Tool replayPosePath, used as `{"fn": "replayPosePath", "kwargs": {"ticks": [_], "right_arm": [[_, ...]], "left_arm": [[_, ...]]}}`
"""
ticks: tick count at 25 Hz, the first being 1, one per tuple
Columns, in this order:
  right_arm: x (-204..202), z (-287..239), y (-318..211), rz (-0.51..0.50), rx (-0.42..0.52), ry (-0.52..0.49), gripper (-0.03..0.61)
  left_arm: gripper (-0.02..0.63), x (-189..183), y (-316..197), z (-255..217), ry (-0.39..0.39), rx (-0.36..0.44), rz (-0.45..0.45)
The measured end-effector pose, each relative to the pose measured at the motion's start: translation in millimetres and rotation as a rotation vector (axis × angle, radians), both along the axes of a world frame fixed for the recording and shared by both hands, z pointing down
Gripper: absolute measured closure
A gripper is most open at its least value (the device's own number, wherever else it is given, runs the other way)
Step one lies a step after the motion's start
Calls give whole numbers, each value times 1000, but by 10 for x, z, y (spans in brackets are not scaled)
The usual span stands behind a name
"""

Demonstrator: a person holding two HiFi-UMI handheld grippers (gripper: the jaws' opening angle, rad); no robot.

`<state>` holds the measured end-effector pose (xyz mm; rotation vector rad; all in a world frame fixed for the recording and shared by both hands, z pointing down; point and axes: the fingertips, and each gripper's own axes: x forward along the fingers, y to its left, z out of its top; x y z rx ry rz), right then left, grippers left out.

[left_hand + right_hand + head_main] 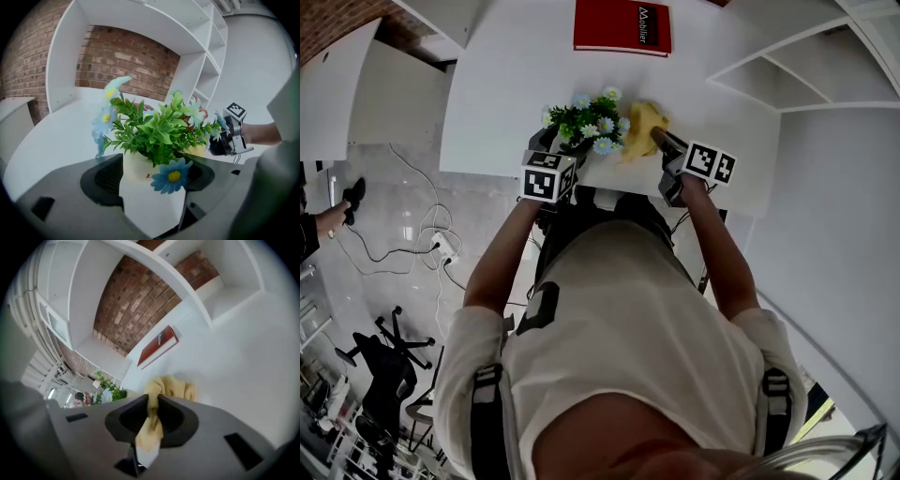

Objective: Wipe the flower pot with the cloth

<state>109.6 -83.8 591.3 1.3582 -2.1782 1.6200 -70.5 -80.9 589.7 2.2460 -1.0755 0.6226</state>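
Observation:
A cream flower pot (134, 165) with green leaves and blue flowers (586, 120) stands near the front edge of the white desk (516, 84). My left gripper (152, 187) is shut on the pot, one jaw on each side of it. A yellow cloth (642, 124) is bunched just right of the plant, touching the leaves. My right gripper (152, 405) is shut on that cloth (171, 387), and a strip of it runs back between the jaws. In the left gripper view the right gripper (225, 138) shows behind the plant at right. Leaves hide the pot in the head view.
A red book (622, 26) lies at the back of the desk, also seen as the red book (158, 345) in the right gripper view. White shelves (806, 75) rise at the right, with a brick wall (126, 61) behind. Cables (412, 234) and an office chair (389, 347) are on the floor at left.

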Motion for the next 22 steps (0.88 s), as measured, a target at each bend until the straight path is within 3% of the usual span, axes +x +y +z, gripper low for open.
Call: {"fn": "replayPosePath", "kwargs": {"ticks": [3, 7, 9, 11, 13, 16, 18, 22], "right_arm": [[273, -502, -173, 10, 130, 102, 515], [558, -1236, -309, -34, 331, 356, 515], [563, -1284, -292, -94, 382, 469, 515], [502, -966, -238, -175, 358, 554, 514], [489, -378, -129, -245, 247, 644, 496], [560, 232, 88, -266, 111, 742, 402], [603, 274, 193, -239, 97, 727, 318], [627, 58, 268, -180, 134, 664, 304]], "left_arm": [[259, 20, 56, 55, -8, -10, 5], [259, 96, 78, 74, -19, 0, -17], [259, 113, 70, 73, -21, 10, -27], [259, 128, 50, 79, -17, 19, -35], [259, 136, 37, 86, -18, 21, -35], [259, 111, 51, 74, -36, 18, -29], [259, 84, 74, 58, -49, 20, -21], [259, -98, 182, 25, -63, 14, -20]]}}
